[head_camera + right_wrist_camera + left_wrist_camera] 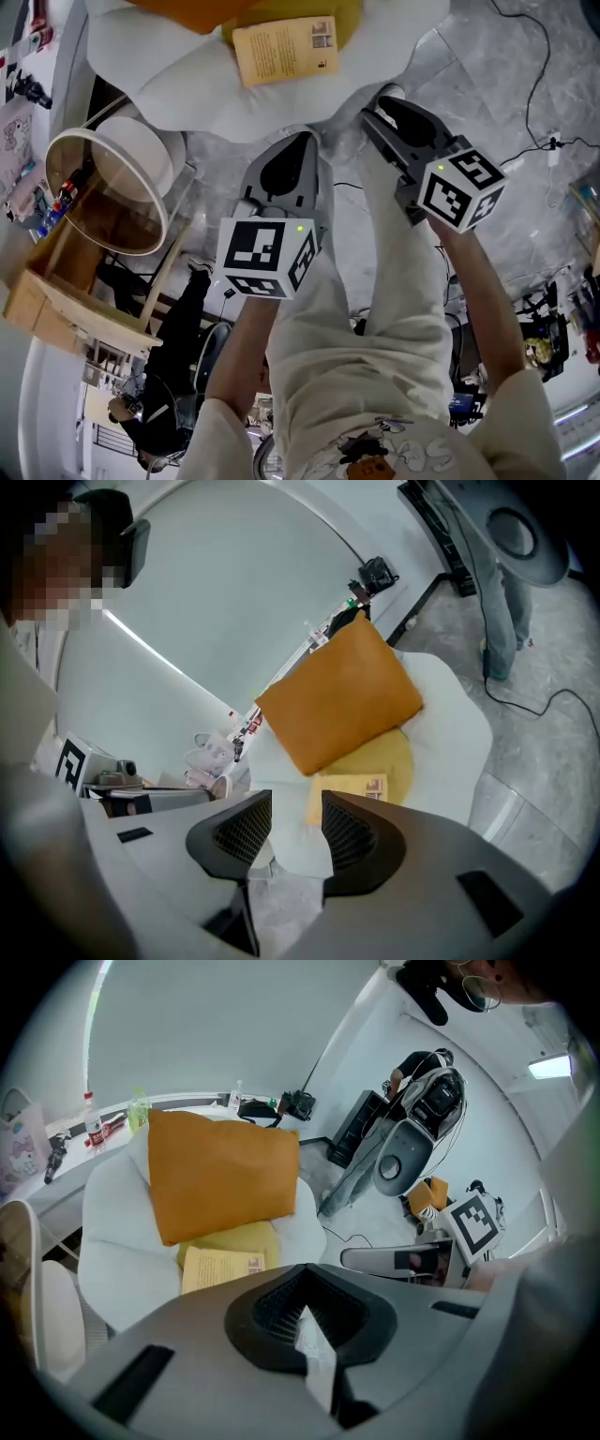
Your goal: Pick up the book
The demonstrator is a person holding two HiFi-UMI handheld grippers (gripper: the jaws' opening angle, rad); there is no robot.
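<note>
- The book [286, 49] lies flat, cover up, on a yellow cushion [345, 21] on the seat of a white chair [178, 70].
- In the head view its long axis runs from left to right, with the right end tipped slightly up the frame. That sets it crosswise to the line along which both grippers point. A small printed picture marks the right end of the cover.
- An orange cushion [220, 1171] leans just behind the book, on the far side from the fingertips.
- The left gripper [306, 141] has its fingers pressed together, with only a thin pale sliver showing where the pads meet. It holds nothing and touches nothing.
- In the left gripper view the book [223, 1267] sits ahead of the closed tips and off to their left, clear of them.
- The right gripper [382, 101] has its fingers spread part way. The gap between the pads shows only the chair's front edge and grey floor, so it is empty.
- In the right gripper view the book [347, 787] lies beyond the tips, just over the right-hand finger [352, 832], with no contact.
- Both grippers hang short of the chair, over the person's pale trousers [375, 319].
</note>
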